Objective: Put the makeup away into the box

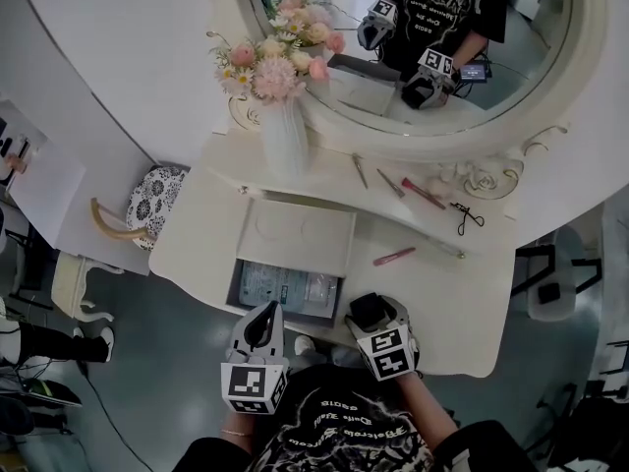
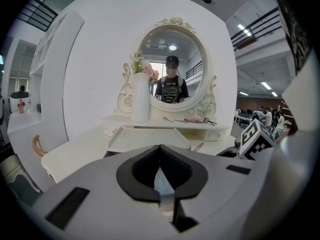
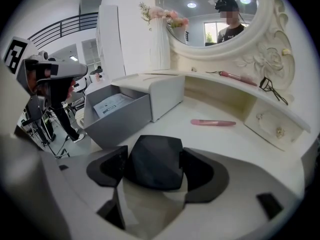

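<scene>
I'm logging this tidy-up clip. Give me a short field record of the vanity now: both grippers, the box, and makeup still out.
left gripper: jaws together, nothing held
right gripper: shut on a black compact
grey box: open, a printed sheet inside, no makeup seen in it
tabletop: pink tube lying apart from the box
shelf under the mirror: eyelash curler, pink stick

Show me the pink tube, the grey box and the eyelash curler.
pink tube [image 1: 394, 256]: head view, middle of its length.
grey box [image 3: 120, 115]: right gripper view, near side wall.
eyelash curler [image 1: 468, 216]: head view, middle of it.
</scene>
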`<state>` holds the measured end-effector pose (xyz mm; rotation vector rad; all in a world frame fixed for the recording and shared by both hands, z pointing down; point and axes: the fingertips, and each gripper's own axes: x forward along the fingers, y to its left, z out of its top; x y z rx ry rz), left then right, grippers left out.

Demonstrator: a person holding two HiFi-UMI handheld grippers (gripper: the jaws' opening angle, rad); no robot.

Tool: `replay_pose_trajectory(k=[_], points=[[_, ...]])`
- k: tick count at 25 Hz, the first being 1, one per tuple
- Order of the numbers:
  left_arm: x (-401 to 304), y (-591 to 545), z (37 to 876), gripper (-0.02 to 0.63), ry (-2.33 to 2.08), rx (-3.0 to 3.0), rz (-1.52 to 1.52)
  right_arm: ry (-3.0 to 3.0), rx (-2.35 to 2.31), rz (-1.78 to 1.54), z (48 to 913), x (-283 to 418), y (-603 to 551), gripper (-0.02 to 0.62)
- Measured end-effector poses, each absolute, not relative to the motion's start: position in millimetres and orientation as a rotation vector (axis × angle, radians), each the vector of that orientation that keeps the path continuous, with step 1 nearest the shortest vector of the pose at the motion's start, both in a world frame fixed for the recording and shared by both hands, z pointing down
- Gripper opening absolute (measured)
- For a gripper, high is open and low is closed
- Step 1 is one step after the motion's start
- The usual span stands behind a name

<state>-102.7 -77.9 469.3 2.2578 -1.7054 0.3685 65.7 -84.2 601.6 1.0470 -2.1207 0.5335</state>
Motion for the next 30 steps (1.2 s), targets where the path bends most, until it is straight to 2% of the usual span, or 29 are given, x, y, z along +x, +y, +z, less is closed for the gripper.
replay_pose_trajectory(k=[30], points=[[-106,-76,478,0.015,-1.716,2.221,0.349,-2.172,1.042,0.465,571,71,-99,0.342]])
